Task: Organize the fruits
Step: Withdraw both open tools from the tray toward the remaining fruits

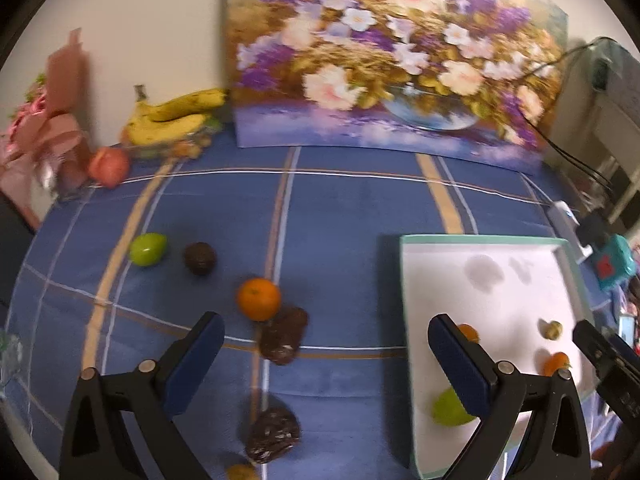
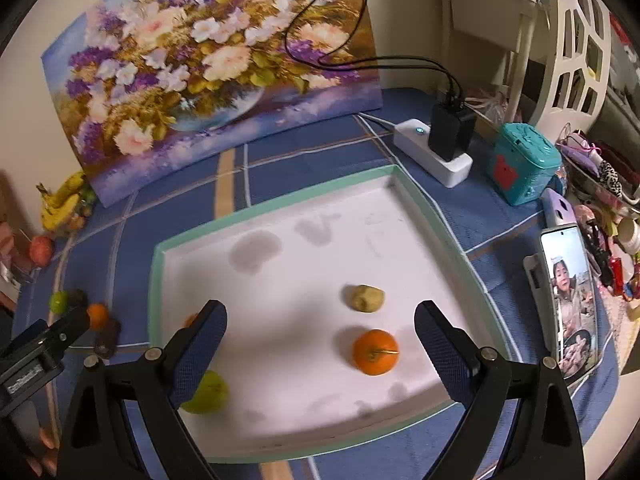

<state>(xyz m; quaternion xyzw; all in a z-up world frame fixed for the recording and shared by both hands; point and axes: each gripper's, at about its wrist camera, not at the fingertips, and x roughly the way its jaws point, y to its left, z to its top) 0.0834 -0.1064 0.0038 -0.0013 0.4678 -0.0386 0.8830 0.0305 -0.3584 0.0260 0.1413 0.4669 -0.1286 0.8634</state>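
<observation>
My left gripper (image 1: 325, 318) is open and empty above the blue cloth. Under it lie an orange (image 1: 258, 298), a green fruit (image 1: 148, 249), a dark round fruit (image 1: 199, 258) and two dark brown lumps (image 1: 284, 338) (image 1: 273, 434). My right gripper (image 2: 320, 305) stands open above the white tray (image 2: 280, 196), holding nothing. In the tray lie an orange (image 2: 375, 352), a yellow-brown fruit (image 2: 368, 298), a green fruit (image 2: 206, 394), and a small orange one (image 2: 191, 320) half hidden behind the left finger. The left gripper (image 2: 40, 344) shows at the left edge of the right wrist view.
A flower painting (image 1: 392, 60) leans on the wall behind. Bananas (image 1: 176, 116) and a red apple (image 1: 109, 167) sit at the back left. Right of the tray are a power strip with charger (image 2: 436, 148), a teal box (image 2: 524, 164) and a phone (image 2: 568, 300).
</observation>
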